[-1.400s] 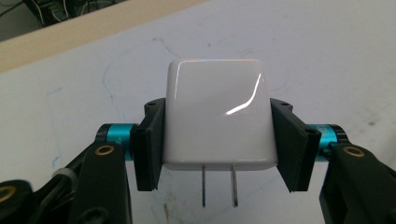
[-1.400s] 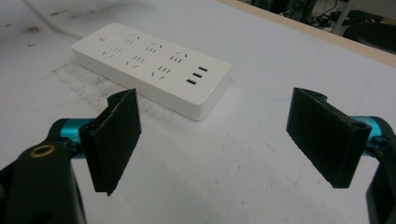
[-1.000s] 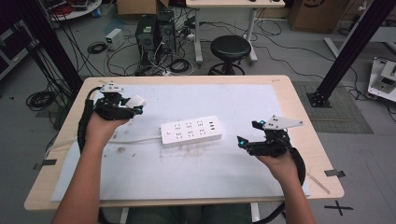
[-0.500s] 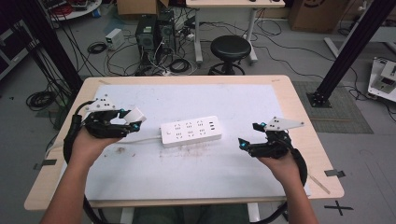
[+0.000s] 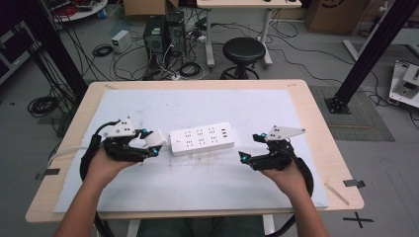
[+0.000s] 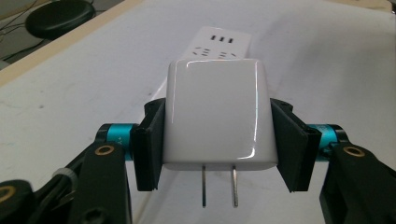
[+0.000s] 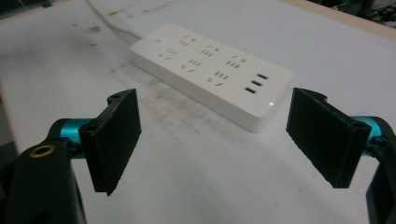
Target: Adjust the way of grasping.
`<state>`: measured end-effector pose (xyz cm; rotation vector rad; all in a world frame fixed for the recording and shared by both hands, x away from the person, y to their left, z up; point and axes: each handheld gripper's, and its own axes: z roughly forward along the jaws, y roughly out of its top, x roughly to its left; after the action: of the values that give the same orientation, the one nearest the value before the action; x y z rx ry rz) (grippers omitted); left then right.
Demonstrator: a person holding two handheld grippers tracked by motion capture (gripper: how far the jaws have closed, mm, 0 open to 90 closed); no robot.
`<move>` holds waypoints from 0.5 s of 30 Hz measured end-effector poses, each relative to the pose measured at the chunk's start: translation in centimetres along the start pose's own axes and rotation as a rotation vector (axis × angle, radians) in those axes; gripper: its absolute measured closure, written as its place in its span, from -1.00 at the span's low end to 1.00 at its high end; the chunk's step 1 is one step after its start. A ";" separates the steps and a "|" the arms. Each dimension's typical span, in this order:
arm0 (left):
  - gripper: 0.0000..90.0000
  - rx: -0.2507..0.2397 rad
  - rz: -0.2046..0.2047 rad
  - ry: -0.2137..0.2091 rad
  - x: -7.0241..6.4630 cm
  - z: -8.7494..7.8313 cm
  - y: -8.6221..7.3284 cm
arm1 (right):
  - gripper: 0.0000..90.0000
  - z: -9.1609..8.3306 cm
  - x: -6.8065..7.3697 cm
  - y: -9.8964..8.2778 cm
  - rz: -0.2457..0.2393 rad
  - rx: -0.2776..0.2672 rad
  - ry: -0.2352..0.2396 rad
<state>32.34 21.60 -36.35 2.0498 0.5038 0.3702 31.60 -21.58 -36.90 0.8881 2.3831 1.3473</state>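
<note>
A pale wooden worktop [image 5: 316,118] carries a white mat [image 5: 207,103] marked with grey scuffs. Beyond it, at twelve o'clock, a round black stool [image 5: 243,52] stands on the grey floor [image 5: 316,54]. At eleven o'clock two dark computer towers [image 5: 165,32] sit amid a tangle of black cables [image 5: 192,66], beside a small white box [image 5: 120,40]. A black metal strut [image 5: 373,49] slants down at two o'clock onto a grey floor mat [image 5: 365,118]. A black tape cross [image 5: 359,218] marks the floor at four o'clock.
</note>
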 end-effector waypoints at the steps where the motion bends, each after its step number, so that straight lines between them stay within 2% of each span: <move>1: -0.06 -0.001 0.015 -0.009 -0.6 0.2 0.0 | -0.60 0.2 0.4 0.0 0.005 0.000 0.013; 5: -0.06 -0.016 0.105 -0.044 -2.9 1.2 0.1 | -0.60 1.1 1.9 0.0 0.021 0.009 0.067; 6: -0.06 -0.032 0.111 -0.055 -3.6 1.4 0.1 | -0.60 1.3 2.4 0.0 0.020 0.015 0.076; 8: -0.06 -0.047 0.155 -0.062 -4.7 2.0 0.1 | -0.60 1.6 3.1 -0.1 0.026 0.016 0.100; 11: -0.06 -0.071 0.210 -0.071 -6.4 2.8 0.3 | -0.60 2.0 3.8 -0.3 0.068 0.011 0.154; 15: -0.06 -0.081 0.307 -0.051 -8.1 3.6 0.6 | -0.60 2.5 4.3 -0.6 0.145 -0.007 0.245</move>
<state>27.03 14.69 -38.09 2.0543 0.1389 0.5105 29.28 -17.41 -38.40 0.9604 2.5324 1.6018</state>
